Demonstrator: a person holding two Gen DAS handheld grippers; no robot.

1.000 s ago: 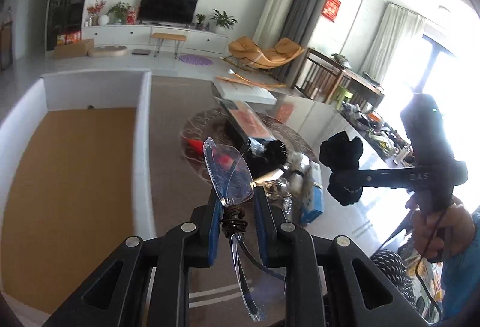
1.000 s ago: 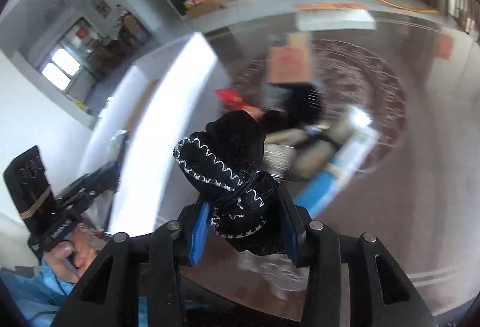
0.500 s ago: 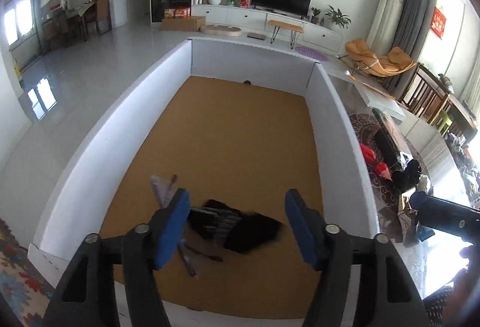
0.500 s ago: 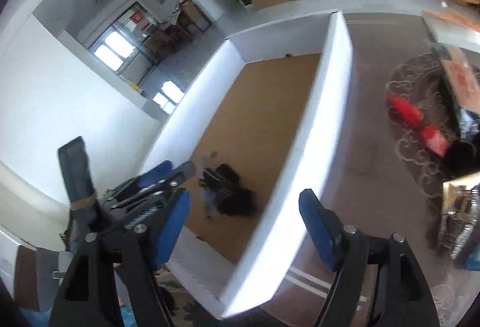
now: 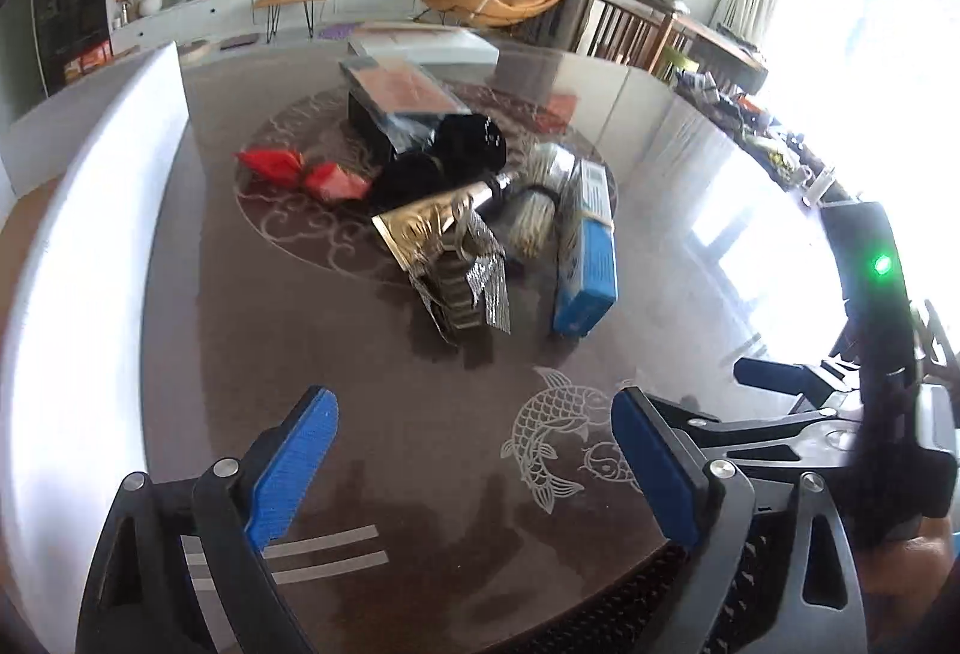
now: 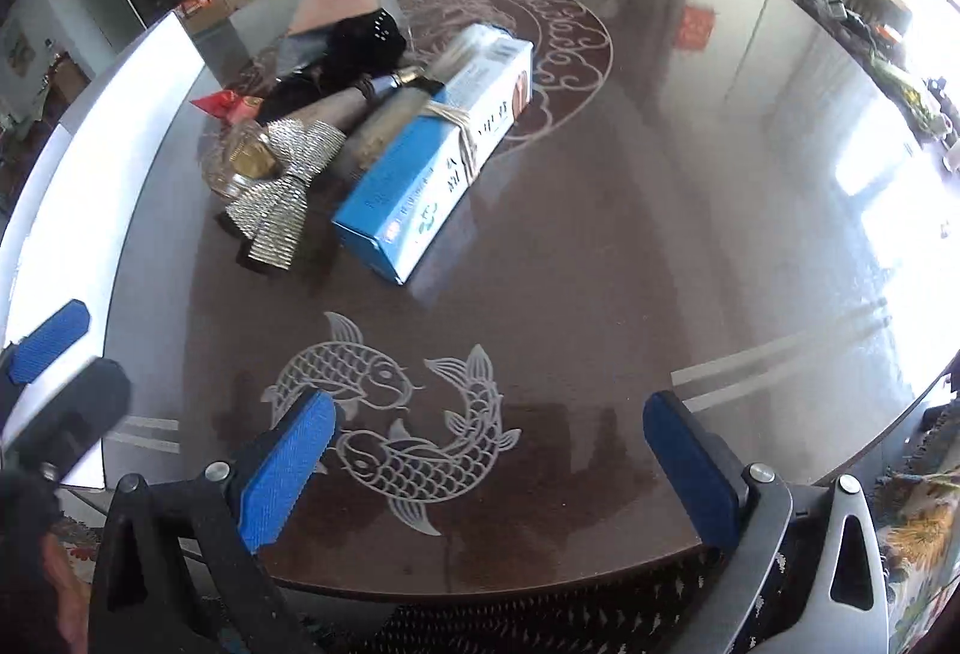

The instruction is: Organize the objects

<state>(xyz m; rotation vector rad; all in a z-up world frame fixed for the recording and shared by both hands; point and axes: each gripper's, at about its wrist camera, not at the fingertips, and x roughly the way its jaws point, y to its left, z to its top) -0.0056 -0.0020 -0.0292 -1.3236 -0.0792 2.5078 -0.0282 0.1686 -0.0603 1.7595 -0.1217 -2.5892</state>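
The tabletop [image 6: 690, 186] is a dark round one with fish inlaid near its near edge, and along its left edge stands the white wall of the bin [image 5: 90, 246]. What is left to organize sits in one heap toward the middle and far-left part of the tabletop, well apart from both grippers.

Largest in the heap is the flat black box [image 5: 396, 108] at the far side, with a black pouch [image 5: 471, 141] leaning on its near end. The blue carton [image 6: 432, 162] lies on the right flank, its near end free. Beside it, touching, are the tied bundle [image 5: 531, 210] and a gold roll [image 5: 420, 225]; the sequin bow [image 6: 282, 186] lies at the near-left tip, and two red packets [image 5: 300, 168] on the far left.

The left gripper [image 5: 474, 462] and right gripper [image 6: 489, 465] both hover over the near edge with jaws opening wide and nothing between them.

The step in hand looks like the reach for the next pair. Best to take the outliers first: right gripper across the carton's narrow width at its free end, left onto the bow, which stands clear. The carton touches the bundle, so lift straight up, or the heap may drag along
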